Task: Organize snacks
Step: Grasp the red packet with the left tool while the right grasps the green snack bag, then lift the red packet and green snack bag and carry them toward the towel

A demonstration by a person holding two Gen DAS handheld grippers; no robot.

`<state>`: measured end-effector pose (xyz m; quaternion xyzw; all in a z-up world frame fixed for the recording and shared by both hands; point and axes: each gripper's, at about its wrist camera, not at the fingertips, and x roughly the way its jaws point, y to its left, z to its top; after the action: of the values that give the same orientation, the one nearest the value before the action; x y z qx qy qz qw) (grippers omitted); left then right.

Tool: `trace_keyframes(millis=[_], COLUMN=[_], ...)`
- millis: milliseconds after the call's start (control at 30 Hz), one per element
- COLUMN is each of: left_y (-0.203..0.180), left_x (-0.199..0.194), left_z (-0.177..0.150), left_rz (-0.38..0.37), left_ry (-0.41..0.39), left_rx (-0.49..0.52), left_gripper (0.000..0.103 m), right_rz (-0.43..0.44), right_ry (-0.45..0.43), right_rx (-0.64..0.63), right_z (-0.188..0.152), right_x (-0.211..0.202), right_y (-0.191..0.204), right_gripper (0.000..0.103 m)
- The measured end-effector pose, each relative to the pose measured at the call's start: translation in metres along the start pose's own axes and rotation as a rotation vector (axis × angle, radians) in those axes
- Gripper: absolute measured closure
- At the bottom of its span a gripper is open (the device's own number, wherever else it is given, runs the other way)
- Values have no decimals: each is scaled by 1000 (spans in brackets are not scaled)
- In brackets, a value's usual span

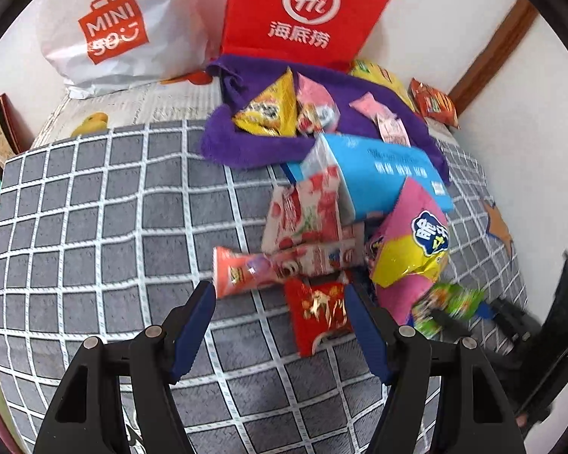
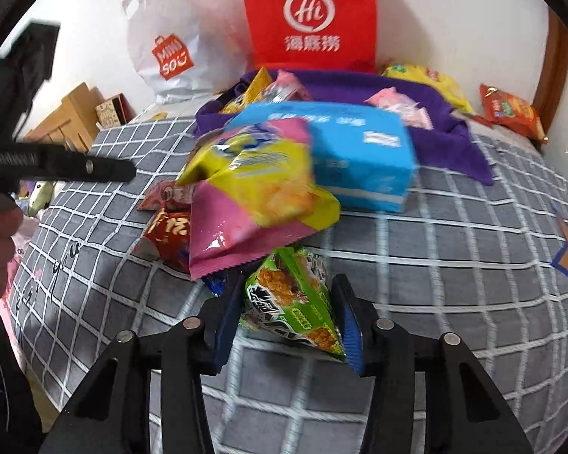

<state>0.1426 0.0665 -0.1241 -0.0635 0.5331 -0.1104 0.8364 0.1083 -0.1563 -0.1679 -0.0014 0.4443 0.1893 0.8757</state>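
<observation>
A heap of snack packs lies on a grey checked bedspread (image 1: 106, 227). My left gripper (image 1: 280, 295) is open just above it; a red foil packet (image 1: 318, 314) lies between the fingers, close to the right finger (image 1: 363, 336), and no pad presses on it. My right gripper (image 2: 287, 299) has both blue pads against a green snack packet (image 2: 295, 302), below a pink and yellow chip bag (image 2: 253, 204). That green snack packet (image 1: 450, 299) also appears blurred in the left wrist view. A blue box (image 2: 359, 159) tops the heap.
A red Hi bag (image 1: 306, 11) and a white Miniso bag (image 1: 110, 34) stand against the wall. A purple towel (image 1: 242, 143) holds more snacks. An orange packet (image 2: 511, 113) lies at the far right. The left gripper's black finger (image 2: 94, 168) crosses the right wrist view.
</observation>
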Motion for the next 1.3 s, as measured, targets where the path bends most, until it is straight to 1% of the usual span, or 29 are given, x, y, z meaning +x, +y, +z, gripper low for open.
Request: trace_keyframes(millis=[100,267,400,467,500,533,600,667,733,767,833,900,967,1100,1300], left_y=[-8,-16,-29,-39,-42,-43,-46,-48,-47,-46,-43,-43,-44,-42,-40], left_x=[10,34,50,49,50,49,47,46,45,45,44,45,44,44,43], left_z=[-6,-12,-18,-21,-22,-23,-27,-31,-35,-36,-39,-43,-43,-40,-42], left_rz=[25,13,21,59,62,69,95,108,107,104,107,126,131,116,90], left_ry=[15,54,52,10,8,-2,-35,-68,-105,-124,-163,-211,-208,-207,-210], left_rx=[20,-16,-16,9,21,30,53,73,73,70,61,60,61,49,29], left_gripper=[35,36,36,46,59,66,68,68,68,68,66,66,66,65,65], right_rz=[-37,-79,-49,-40,-37,-31,-14,10,21,53,71,96,105,77,73], right_ry=[-32,-61,-75,-69,-77,-86,-92,-95,-97,-83,-73,-61,-54,-42,-39], right_rx=[10,52,91,75,65,56,58,78,97,120,154,177,161,120,114], right_z=[-5,-5,-3,-4,-5,-6,-5,-5,-5,-4,-4,-5,-4,-4,-5], right_x=[-12,-12,-2,7,9,9,11,15,20,23,26,29,30,31,31], right_y=[-18,-48,-67,-66,-66,-66,-67,-73,-77,-81,-86,-91,-90,-82,-82], right_gripper=[62,62,62,61,60,60,60,58,55,55,54,54,54,54,54])
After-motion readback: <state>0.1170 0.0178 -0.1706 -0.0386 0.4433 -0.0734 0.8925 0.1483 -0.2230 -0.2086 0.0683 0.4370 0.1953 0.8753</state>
